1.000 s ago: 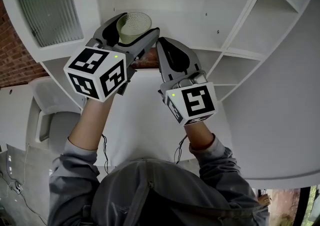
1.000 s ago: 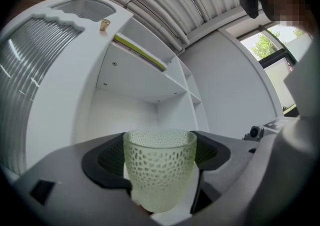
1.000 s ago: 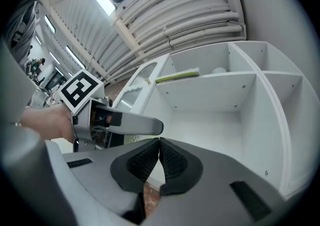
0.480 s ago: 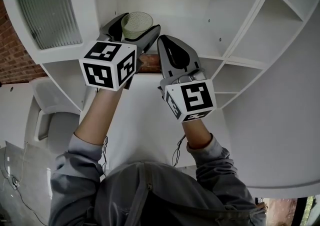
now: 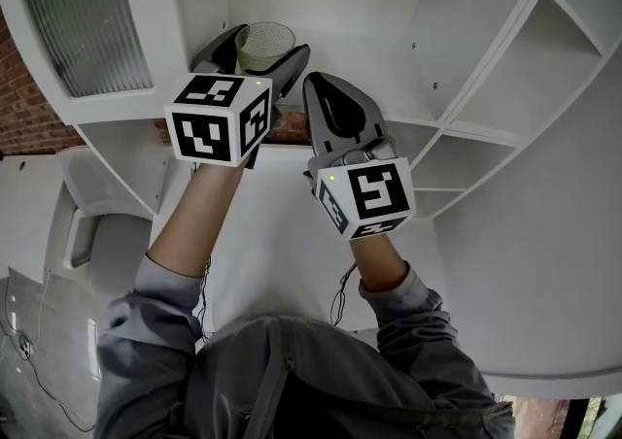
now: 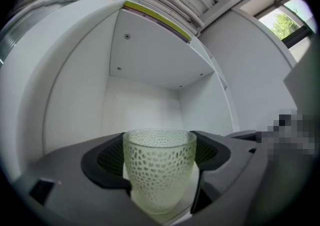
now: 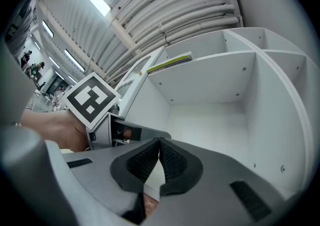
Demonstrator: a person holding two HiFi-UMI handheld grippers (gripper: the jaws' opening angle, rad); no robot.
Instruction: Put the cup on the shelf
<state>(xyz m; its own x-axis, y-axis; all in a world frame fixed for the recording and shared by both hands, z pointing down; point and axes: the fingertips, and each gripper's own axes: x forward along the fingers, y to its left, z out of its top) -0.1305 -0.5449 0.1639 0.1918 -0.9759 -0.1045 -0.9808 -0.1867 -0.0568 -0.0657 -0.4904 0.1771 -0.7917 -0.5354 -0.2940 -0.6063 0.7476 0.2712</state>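
We clamp the dimpled glass cup (image 6: 159,170) in our left gripper (image 5: 260,50) fingers, up at the shelf (image 5: 389,0) for placing; right gripper (image 7: 159,160) fingers closed, empty.

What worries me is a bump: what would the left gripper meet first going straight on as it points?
Probably the shelf compartment's back wall. The left gripper, shut on the cup, points into that open compartment with nothing else ahead, though depth is unclear.
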